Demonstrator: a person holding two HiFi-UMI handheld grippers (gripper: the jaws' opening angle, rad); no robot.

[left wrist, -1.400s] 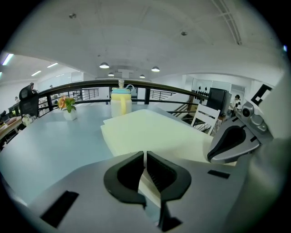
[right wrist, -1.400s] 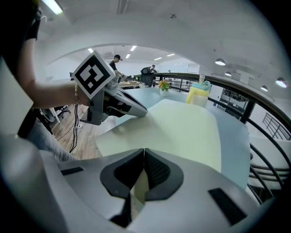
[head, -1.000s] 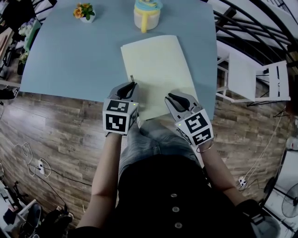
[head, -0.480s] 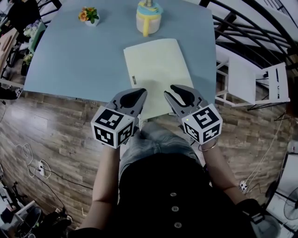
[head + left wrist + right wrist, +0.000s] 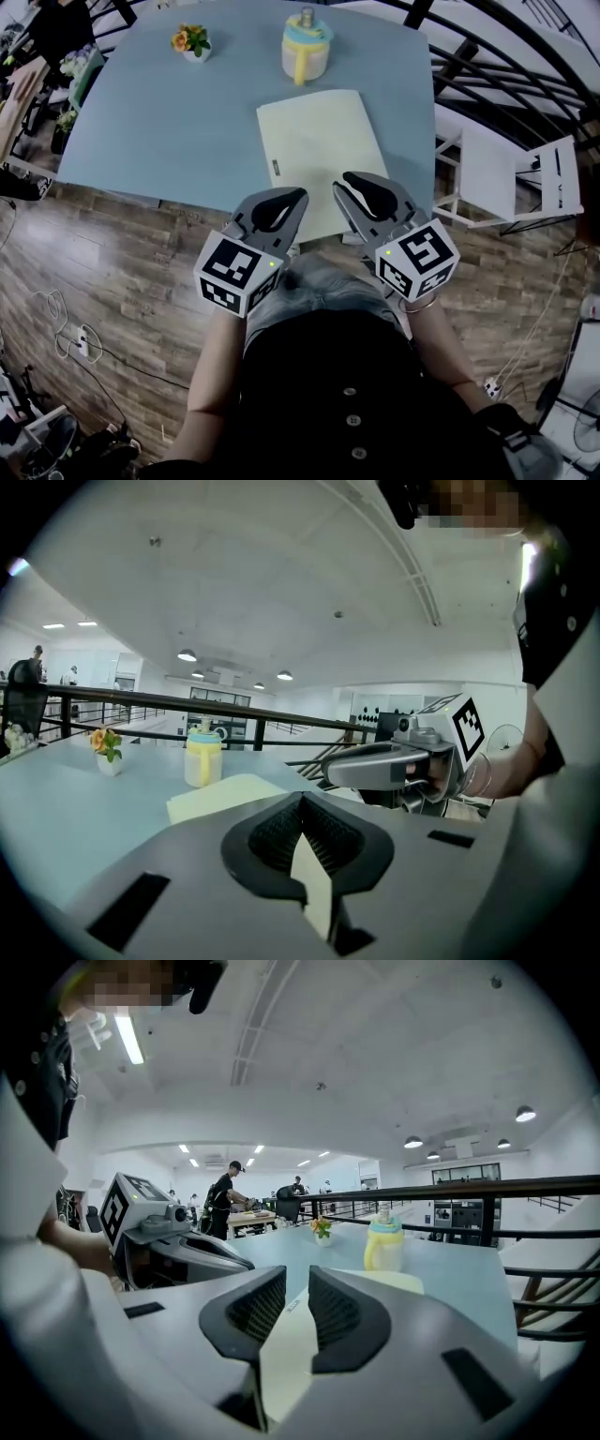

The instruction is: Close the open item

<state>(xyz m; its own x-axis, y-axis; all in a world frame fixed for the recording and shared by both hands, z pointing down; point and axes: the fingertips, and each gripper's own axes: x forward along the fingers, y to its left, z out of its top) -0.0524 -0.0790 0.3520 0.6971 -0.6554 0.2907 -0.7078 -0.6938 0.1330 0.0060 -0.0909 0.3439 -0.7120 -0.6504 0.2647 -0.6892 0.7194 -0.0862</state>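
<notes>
A pale yellow folder (image 5: 319, 159) lies flat and closed on the blue table (image 5: 169, 112), also seen as the folder (image 5: 220, 794) and the folder (image 5: 389, 1281) in the gripper views. My left gripper (image 5: 298, 197) hovers above the folder's near edge, shut with nothing between its jaws (image 5: 302, 803). My right gripper (image 5: 343, 183) hangs beside it over the near right corner. Its jaws (image 5: 297, 1283) stand a little apart, have just been closing, and hold nothing. Each gripper sees the other: the right gripper (image 5: 333, 769), the left gripper (image 5: 246, 1262).
A yellow cup with a blue lid (image 5: 306, 47) stands at the table's far edge, a small flower pot (image 5: 193, 40) at the far left. A white chair (image 5: 506, 159) and a black railing stand right of the table. Wood floor lies below.
Both grippers have risen off the folder's near edge and come toward the camera. The right jaws parted from nearly shut. The folder has stayed flat.
</notes>
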